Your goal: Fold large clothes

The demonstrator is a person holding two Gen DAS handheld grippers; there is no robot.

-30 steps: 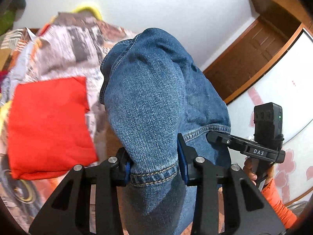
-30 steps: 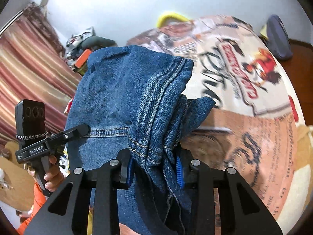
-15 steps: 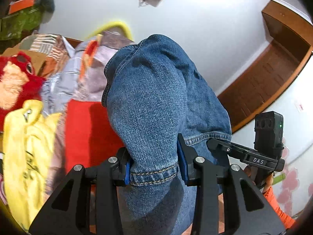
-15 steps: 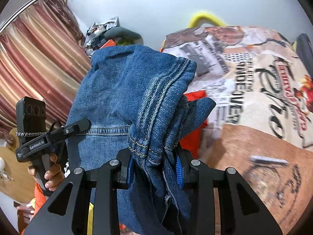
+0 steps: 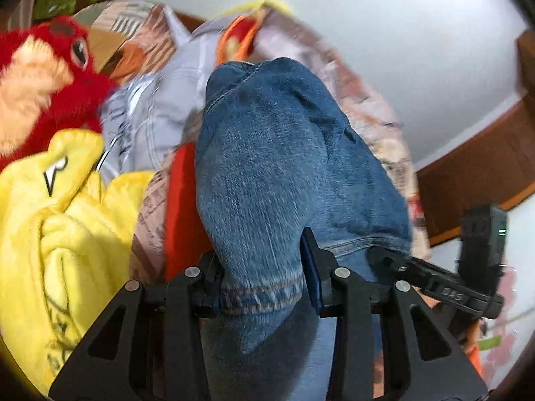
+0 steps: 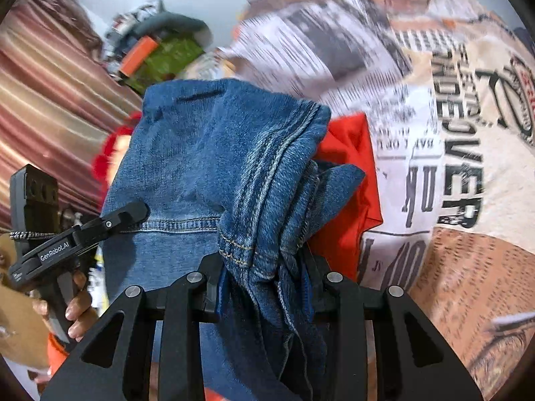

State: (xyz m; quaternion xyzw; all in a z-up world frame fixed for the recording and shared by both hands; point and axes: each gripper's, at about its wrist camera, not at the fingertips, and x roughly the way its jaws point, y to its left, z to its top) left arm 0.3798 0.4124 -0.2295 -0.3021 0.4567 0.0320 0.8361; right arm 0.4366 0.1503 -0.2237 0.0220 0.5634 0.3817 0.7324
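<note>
Left wrist view: red plush toy (image 5: 40,77); crumpled yellow printed garment (image 5: 57,234); flat red cloth (image 5: 182,214); left gripper (image 5: 262,284), jaws clamped on the stitched hem of the blue denim jeans (image 5: 284,173), which are held up above the newsprint-patterned bedspread (image 5: 378,117).

Right wrist view: striped maroon curtain (image 6: 43,93); right gripper (image 6: 264,284), jaws clamped on a bunched seam of the same jeans; lettered bedspread beyond.

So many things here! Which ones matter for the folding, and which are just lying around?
In use: jeans, clamped by the left gripper and right gripper.

Lying about: red garment, yellow garment, red plush toy, printed bedsheet.
</note>
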